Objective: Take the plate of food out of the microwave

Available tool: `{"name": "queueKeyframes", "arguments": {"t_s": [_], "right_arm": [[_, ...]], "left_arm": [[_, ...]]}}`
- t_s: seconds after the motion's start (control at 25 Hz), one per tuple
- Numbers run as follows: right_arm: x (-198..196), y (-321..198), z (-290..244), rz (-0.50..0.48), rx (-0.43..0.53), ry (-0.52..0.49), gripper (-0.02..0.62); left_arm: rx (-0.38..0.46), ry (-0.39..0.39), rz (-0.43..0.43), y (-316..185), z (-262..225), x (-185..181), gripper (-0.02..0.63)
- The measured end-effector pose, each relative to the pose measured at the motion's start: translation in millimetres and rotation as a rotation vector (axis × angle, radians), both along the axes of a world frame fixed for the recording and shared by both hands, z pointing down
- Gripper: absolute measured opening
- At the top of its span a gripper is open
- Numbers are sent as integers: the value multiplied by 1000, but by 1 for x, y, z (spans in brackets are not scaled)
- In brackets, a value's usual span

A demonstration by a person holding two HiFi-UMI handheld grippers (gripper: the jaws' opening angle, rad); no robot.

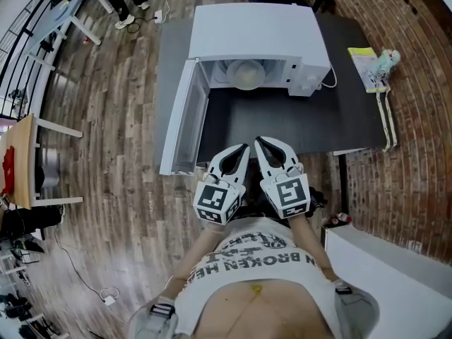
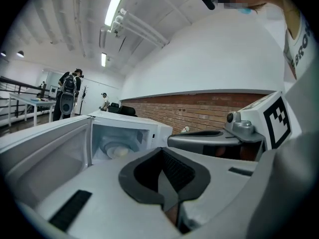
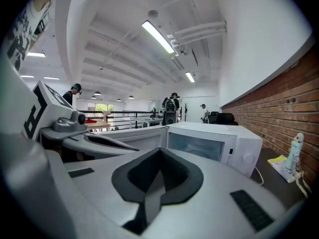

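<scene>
White-and-grey, the left gripper (image 1: 245, 147) and right gripper (image 1: 258, 140) are held side by side close to the body, each with its jaws pressed together on nothing, well short of the open microwave (image 1: 258, 30). Beyond the swung-out door (image 1: 185, 115), the plate of food (image 1: 248, 74) is seen resting inside the cavity. It is judged stiff, smooth and breakable, perhaps hot, and best pinched at its near rim and kept level.

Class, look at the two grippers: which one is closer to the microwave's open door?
The left gripper. It is on the side where the open door stands out from the microwave, while the right gripper beside it is farther from the door.
</scene>
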State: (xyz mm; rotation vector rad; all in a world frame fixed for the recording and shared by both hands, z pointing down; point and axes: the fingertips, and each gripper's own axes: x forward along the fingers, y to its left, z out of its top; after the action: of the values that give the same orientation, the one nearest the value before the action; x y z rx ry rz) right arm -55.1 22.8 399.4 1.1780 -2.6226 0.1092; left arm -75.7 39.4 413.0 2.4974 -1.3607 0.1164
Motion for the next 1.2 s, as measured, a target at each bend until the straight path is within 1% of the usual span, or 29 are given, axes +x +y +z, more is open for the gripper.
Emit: {"name": "queueKeyframes", "arguments": {"t_s": [0.08,0.24,0.52,0.96,1.12,1.2], "right_arm": [[0,-20,-3,-16,3,-2,8],[3,-53,-5,-47,3,2,8],[10,-97,-4,-95,-12,-3,8],[24,-145,10,-181,-40,0,8],[26,-156,18,-215,-54,0,8],[23,-161,21,-226,-61,-4,8]], "left_arm": [[4,-13,-8,-20,-2,2,6],[-4,-7,-39,-54,-3,5,6],[-28,-14,-86,-97,-1,12,6],[-57,-14,-166,-145,11,25,6],[-51,-49,-195,-155,16,28,6],[-52,-51,-209,-159,15,25,6]]}}
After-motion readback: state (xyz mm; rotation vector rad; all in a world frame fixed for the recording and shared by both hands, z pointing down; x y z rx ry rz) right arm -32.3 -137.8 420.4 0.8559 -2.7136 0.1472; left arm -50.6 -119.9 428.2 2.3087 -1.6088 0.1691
